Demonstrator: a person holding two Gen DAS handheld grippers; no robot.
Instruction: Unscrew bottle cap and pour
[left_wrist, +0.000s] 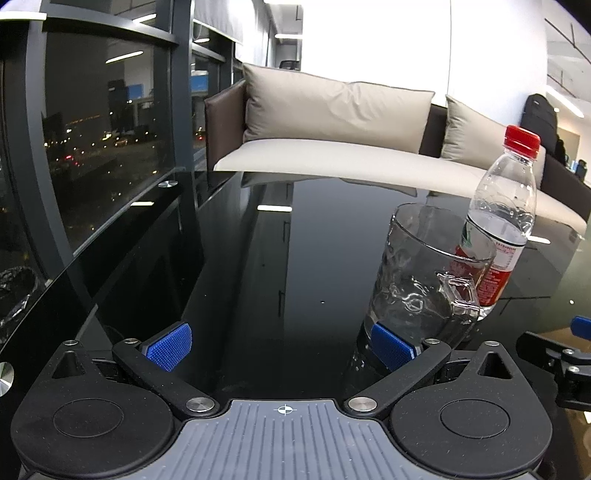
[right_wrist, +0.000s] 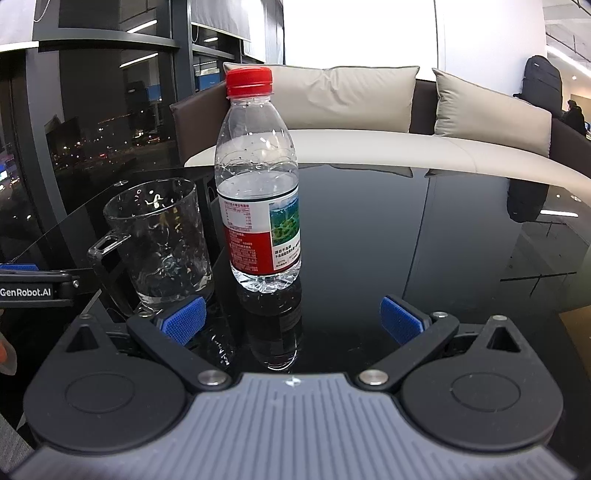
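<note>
Bottle (right_wrist: 258, 177): standing upright at frame centre, long axis vertical, red cap (right_wrist: 249, 82) pointing up.
Label (right_wrist: 264, 236): writing too small to read.
Left claw (left_wrist: 280, 345): spreading wide, pinching nothing; "GenRobot.AI" showing on its side.
Right claw (right_wrist: 293, 321): spreading wide, pinching nothing.

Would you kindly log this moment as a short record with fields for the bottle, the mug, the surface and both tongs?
bottle: clear plastic water bottle, upright, partly filled, red and white label
cap: red cap, still screwed on
mug: clear glass mug with handle, upright, looks empty, beside the bottle
surface: glossy black table
left tongs: left tongs open, holding nothing, mug just ahead by one blue pad
right tongs: right tongs open, holding nothing, bottle straight ahead
background: beige cushioned sofa, dark window
</note>
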